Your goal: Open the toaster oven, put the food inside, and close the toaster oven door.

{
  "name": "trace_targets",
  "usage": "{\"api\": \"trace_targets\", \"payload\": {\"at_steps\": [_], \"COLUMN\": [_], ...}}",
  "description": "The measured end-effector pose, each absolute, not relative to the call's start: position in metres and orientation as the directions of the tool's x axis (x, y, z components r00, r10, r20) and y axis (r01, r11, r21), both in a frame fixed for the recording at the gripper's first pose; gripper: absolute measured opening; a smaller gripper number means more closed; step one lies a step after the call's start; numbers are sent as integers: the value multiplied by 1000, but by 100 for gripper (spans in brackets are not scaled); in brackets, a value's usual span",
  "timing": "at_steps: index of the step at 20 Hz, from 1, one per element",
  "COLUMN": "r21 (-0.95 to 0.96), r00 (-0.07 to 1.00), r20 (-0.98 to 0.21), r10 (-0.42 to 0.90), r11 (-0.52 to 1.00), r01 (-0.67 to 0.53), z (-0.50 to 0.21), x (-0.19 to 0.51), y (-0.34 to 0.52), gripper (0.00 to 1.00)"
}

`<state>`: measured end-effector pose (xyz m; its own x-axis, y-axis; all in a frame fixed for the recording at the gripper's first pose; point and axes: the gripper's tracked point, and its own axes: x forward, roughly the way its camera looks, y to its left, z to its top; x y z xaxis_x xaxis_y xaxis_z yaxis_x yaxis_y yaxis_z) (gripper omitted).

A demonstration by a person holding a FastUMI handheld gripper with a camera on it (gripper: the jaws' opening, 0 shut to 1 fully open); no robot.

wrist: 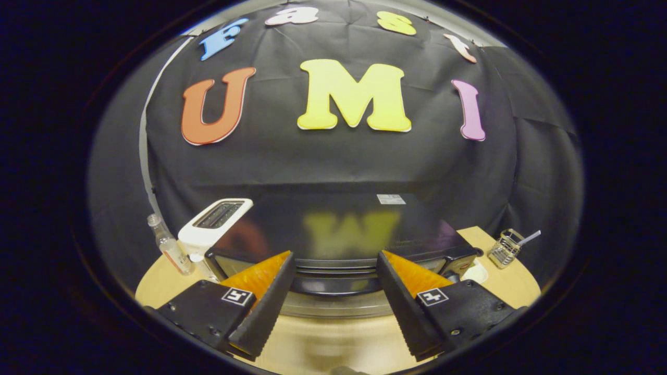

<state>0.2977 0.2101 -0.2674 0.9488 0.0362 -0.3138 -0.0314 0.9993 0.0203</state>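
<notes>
The fingers (336,299) are standing wide open and gripping nothing just in front of the black toaster oven (338,237), which is sitting on the table (333,338) with its door handle (336,285) lying between them.

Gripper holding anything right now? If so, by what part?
Nothing held. The gripper is open, its jaws spread either side of the toaster oven's door handle without pressing on it.
</notes>
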Motion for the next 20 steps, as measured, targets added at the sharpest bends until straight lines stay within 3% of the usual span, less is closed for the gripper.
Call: {"api": "trace_targets", "payload": {"at_steps": [12, 20], "r21": [27, 22], "r00": [946, 919], "r20": [-321, -392], "r10": [42, 41], "r11": [999, 999], "r01": [-35, -35], "z": [-280, -318], "x": [247, 189], "y": [208, 204], "gripper": [100, 100]}}
